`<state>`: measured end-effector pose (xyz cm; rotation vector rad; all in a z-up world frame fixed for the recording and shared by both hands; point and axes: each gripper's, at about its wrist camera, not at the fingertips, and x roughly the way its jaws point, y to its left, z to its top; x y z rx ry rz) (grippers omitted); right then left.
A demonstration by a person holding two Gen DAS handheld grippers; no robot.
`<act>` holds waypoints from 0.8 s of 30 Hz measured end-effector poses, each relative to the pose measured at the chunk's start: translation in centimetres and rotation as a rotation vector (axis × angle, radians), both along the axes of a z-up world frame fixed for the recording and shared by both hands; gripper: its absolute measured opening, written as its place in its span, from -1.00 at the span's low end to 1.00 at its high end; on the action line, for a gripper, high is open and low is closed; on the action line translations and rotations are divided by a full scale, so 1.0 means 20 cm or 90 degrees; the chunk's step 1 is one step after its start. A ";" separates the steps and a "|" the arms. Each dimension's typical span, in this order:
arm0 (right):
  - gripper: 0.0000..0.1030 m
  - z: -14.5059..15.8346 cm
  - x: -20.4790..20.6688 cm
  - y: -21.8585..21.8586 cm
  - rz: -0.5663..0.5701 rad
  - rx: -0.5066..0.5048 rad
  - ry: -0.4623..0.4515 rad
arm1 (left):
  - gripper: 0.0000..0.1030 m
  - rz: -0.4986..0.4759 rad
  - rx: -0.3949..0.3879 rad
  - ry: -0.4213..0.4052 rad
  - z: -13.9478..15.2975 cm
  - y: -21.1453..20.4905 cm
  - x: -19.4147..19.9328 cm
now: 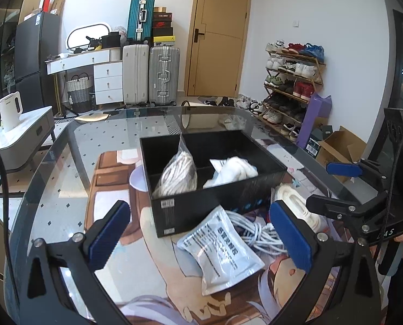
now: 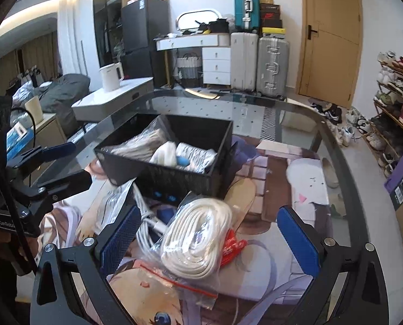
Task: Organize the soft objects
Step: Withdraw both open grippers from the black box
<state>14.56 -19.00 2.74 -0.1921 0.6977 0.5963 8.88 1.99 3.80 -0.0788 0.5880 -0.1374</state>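
Note:
A black divided box (image 1: 209, 203) (image 2: 174, 174) stands on the glass table. It holds a bagged grey-white rope (image 1: 178, 174) and a bagged white cloth (image 1: 233, 170). In front of it lie a silver-white pouch (image 1: 220, 249), a loose white cable (image 1: 255, 230) (image 2: 147, 224) and a bagged white rope coil (image 2: 198, 241) (image 1: 296, 203). My left gripper (image 1: 201, 241) is open above the pouch. My right gripper (image 2: 209, 238) is open around the bagged coil, not touching it. Each gripper shows in the other's view, the right one (image 1: 334, 187) at the right and the left one (image 2: 63, 162) at the left.
An anime-print mat (image 1: 114, 178) covers the table under the glass. The table's rounded edge (image 2: 344, 168) runs to the right. Beyond it are a shoe rack (image 1: 290, 81), suitcases (image 1: 150, 73), a white side table with a kettle (image 1: 9, 111) and a cardboard box (image 1: 339, 149).

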 end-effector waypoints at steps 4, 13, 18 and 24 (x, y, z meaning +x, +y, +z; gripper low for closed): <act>0.98 -0.04 0.00 0.02 0.003 -0.002 0.017 | 1.00 -0.001 -0.001 0.013 -0.05 -0.02 -0.01; 0.98 -0.12 0.04 0.04 -0.007 -0.009 0.052 | 1.00 -0.001 0.010 0.047 -0.15 -0.03 0.01; 0.98 -0.15 0.06 0.02 -0.020 0.008 0.078 | 1.00 0.000 0.010 0.054 -0.17 -0.03 0.02; 0.97 -0.16 0.06 0.04 -0.009 0.009 0.082 | 1.00 0.002 0.016 0.067 -0.19 -0.03 0.03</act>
